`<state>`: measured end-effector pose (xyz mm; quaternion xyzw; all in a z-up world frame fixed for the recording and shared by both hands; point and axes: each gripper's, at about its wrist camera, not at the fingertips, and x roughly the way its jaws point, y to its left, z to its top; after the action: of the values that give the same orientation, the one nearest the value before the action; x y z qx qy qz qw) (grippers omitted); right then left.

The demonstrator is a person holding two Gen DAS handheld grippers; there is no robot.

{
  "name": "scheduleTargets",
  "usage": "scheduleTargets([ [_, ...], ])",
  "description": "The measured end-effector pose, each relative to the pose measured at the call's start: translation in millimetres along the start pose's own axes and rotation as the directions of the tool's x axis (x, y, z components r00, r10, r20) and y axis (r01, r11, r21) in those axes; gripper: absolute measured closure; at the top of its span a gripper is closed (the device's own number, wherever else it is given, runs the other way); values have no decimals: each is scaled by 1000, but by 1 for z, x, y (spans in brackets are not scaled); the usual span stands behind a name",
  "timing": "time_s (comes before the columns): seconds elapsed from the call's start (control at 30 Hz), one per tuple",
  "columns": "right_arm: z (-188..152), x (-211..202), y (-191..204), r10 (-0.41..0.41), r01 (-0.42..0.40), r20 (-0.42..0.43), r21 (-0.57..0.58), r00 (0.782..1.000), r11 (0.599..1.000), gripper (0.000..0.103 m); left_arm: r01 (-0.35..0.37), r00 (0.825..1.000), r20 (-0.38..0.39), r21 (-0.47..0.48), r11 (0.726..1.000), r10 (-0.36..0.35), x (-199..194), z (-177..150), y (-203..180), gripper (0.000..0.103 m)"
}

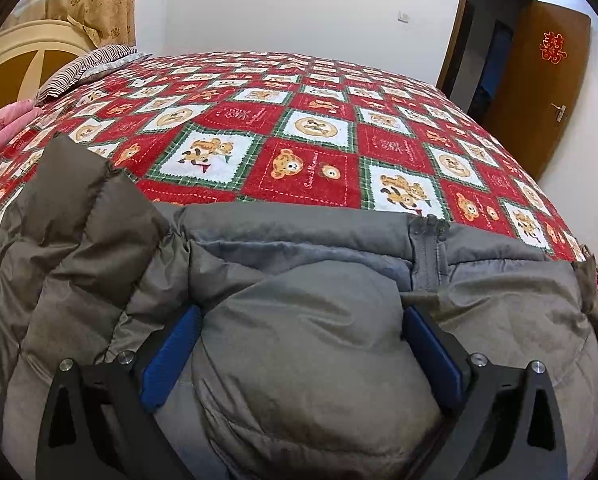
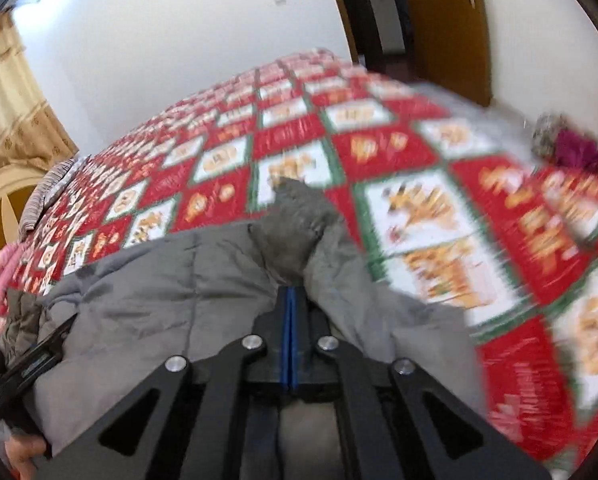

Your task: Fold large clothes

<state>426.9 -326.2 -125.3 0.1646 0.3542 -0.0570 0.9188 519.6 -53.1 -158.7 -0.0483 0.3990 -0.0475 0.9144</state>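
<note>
Grey padded jacket (image 1: 299,352) spread along the near edge of the bed (image 1: 299,128) — left tongs (image 1: 303,356) wide around a puffy fold, likely pinning it; right tongs (image 2: 289,336) pinched thin on jacket cloth toward the bed's right edge — apparently for folding over.

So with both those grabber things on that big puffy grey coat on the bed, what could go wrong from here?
1. The left gripper straddles a thick bulge of the puffy grey quilted coat; its blue pads stand wide, so the slippery padding might squeeze out.
2. The right gripper looks shut on only a thin fold beside the fuzzy grey trim; a pull could slip it free.
3. Dragging might rumple the red teddy-bear patchwork bedspread.
</note>
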Motion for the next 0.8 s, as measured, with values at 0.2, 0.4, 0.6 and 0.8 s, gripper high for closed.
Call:
scheduleTargets([
  [0.2,-27,4,-14,-96,94,-76,-34,992,995,103,16,1000,2,-9,1000,-16,-1,0,1,3],
  [0.4,-28,9,4,-193,182,-60,-150,979,972,103,104,991,-82,12,995,-102,-12,6,9,2],
  [0.6,-18,-81,63,5,24,124,-231,992,973,94,102,995,16,3,995,-103,-106,3,59,2],
  [0.8,-59,-71,161,209,-202,-17,-345,978,917,94,50,995,99,-161,986,-34,-174,-38,131,2],
])
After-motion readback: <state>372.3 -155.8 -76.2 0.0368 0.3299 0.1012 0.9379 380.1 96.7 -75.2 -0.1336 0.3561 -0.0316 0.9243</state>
